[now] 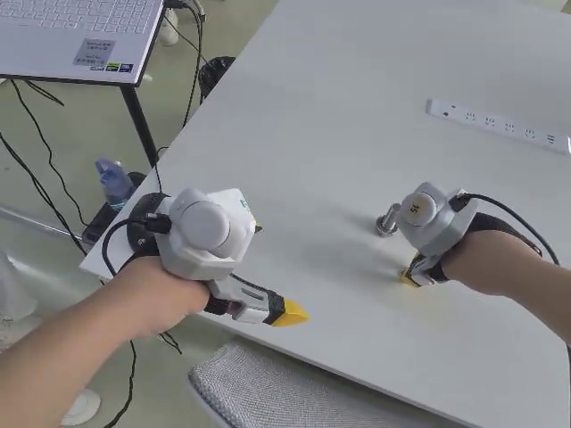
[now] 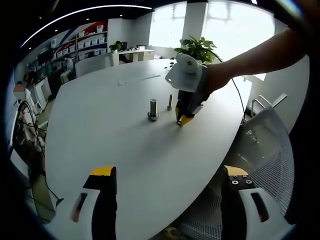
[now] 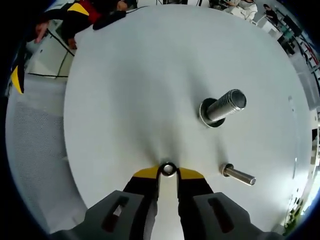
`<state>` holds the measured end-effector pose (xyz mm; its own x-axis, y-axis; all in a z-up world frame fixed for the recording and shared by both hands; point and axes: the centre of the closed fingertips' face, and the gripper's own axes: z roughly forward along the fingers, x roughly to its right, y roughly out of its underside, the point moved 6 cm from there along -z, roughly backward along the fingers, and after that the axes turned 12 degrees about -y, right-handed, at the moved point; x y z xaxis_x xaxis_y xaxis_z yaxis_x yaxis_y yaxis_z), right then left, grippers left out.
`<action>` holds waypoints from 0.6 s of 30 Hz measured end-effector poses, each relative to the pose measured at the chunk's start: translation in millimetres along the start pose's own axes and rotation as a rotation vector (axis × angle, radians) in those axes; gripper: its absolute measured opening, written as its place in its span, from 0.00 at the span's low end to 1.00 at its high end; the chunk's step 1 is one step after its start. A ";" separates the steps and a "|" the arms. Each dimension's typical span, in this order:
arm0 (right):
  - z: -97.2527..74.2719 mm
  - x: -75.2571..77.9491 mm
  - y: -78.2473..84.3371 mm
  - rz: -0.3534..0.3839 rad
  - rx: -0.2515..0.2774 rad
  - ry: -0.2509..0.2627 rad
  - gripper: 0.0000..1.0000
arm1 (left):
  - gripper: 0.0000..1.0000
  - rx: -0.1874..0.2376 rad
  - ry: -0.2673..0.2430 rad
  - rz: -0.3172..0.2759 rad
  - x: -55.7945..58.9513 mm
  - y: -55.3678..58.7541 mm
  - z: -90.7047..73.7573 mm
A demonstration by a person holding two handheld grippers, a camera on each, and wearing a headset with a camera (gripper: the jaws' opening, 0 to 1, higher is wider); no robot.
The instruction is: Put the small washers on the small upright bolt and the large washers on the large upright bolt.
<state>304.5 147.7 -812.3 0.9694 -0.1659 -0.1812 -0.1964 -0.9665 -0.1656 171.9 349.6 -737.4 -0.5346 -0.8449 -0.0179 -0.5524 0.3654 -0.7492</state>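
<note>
Your left gripper (image 2: 169, 172) hangs at the near edge of the table (image 2: 100, 130), jaws spread wide and holding nothing, well clear of the work. Ahead of it, the large bolt (image 2: 153, 109) and small bolt (image 2: 170, 101) stand upright, near each other. Your right gripper (image 3: 169, 173) is tips-down on the table, jaws pinching a washer (image 3: 168, 168) by its rim. From that washer, the large bolt sits at 1 o'clock and the small bolt at 3 o'clock. The grip looks shallow, so a quick lift or a tilt could flick the washer free. I can't tell its size; check before choosing a bolt. Nudge either bolt and it may topple.
</note>
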 end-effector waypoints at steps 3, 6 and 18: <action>-0.9 -1.1 0.8 0.001 0.006 -0.002 0.14 | 0.85 -0.005 0.001 -0.001 0.1 1.0 0.0; -1.3 -2.2 1.3 -0.014 0.007 -0.002 0.14 | 0.85 -0.003 0.003 0.001 0.4 0.3 -0.2; -2.7 -2.1 1.2 -0.013 0.004 -0.003 0.12 | 0.84 -0.008 0.001 0.004 -0.2 -0.3 -0.9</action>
<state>302.6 146.4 -809.6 0.9713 -0.1530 -0.1820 -0.1846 -0.9677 -0.1716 171.5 350.0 -736.6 -0.5378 -0.8428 -0.0203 -0.5555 0.3724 -0.7435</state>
